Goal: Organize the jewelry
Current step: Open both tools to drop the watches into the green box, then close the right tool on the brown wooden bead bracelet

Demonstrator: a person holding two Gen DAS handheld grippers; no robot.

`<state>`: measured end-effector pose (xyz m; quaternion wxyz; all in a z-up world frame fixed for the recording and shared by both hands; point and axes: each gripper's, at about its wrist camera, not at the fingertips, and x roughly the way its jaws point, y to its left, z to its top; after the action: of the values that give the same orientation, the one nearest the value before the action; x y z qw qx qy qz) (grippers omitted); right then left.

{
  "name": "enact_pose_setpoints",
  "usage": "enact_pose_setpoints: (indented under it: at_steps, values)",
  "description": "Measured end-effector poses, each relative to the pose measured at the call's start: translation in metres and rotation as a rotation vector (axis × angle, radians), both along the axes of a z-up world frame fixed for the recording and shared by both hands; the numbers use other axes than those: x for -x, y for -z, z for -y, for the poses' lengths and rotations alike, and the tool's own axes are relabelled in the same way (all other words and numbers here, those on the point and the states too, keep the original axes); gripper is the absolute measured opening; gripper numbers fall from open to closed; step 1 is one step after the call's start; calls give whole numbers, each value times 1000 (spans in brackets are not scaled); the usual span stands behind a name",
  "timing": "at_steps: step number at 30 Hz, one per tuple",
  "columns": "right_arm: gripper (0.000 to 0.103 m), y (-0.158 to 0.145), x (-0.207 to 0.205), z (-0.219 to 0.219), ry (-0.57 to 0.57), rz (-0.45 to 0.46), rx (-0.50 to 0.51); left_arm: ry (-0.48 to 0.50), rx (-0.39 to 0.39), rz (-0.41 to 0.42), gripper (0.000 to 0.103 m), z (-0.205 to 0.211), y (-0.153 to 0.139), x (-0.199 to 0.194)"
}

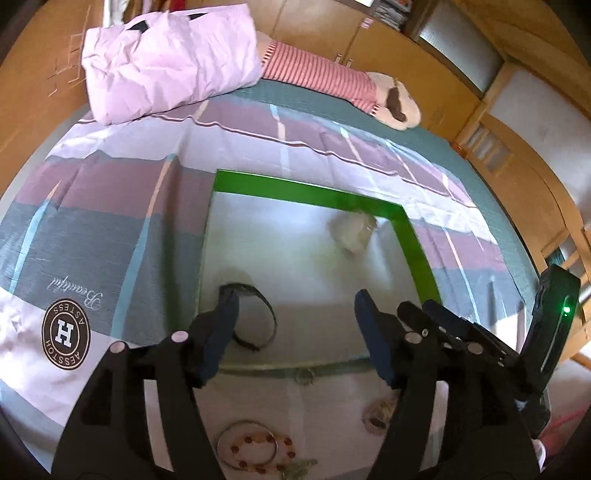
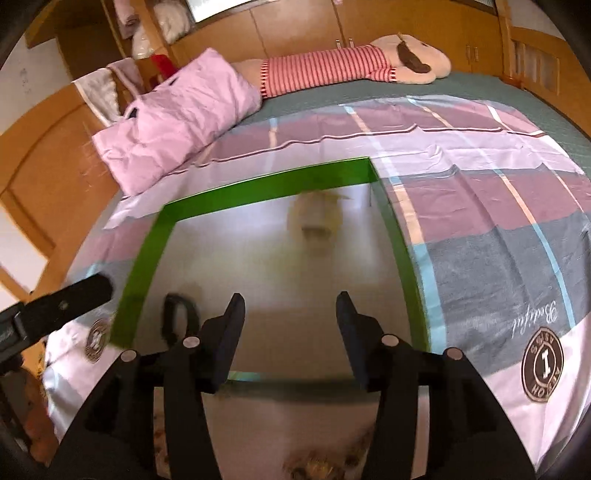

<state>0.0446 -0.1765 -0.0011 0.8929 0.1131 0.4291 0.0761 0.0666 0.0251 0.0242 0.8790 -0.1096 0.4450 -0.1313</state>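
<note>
A clear box with a green rim lies open on the bed. Inside it are a dark bangle at the near left and a blurred pale object near the far corner. My left gripper is open and empty above the box's near part, its left finger over the bangle. My right gripper is open and empty over the box's near edge. In front of the box lie a silver ring bangle with a red-bead bracelet and a small beige piece.
A striped bedsheet covers the bed. A folded pink quilt and a striped plush toy lie at the far end. Wooden cupboards stand behind. The right gripper's body shows at the right of the left wrist view.
</note>
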Motion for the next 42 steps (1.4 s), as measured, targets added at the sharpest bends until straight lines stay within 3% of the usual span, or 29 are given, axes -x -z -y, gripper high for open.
enact_pose_setpoints:
  at_steps: [4, 7, 10, 14, 20, 22, 24, 28, 37, 42]
  values:
    - [58, -8, 28, -3, -74, 13, 13, 12, -34, -17, 79, 4, -1, 23]
    - [59, -6, 46, -3, -128, 7, 42, -49, 9, -106, 83, 0, 15, 47]
    - [59, 9, 61, -2, -164, -54, 114, 33, -63, -195, 83, 14, 36, 66]
    - [59, 37, 70, 9, -128, -145, 251, 37, -207, -175, 83, 12, 47, 80]
    - [59, 76, 63, 36, -41, -299, 300, 2, -236, -227, 85, -11, 63, 81]
    - [59, 80, 62, 35, -43, -300, 292, 5, -262, -239, 86, -10, 69, 82]
    - [52, 79, 63, 27, -69, -281, 296, 16, -277, -247, 87, -5, 70, 79]
    - [9, 77, 65, 9, -143, -247, 278, 33, -284, -244, 87, 1, 71, 80]
    - [8, 49, 73, -15, -259, -103, 114, 10, -254, -265, 89, -5, 73, 77]
    - [8, 44, 72, -16, -266, -97, 113, 16, -274, -279, 89, -1, 78, 76]
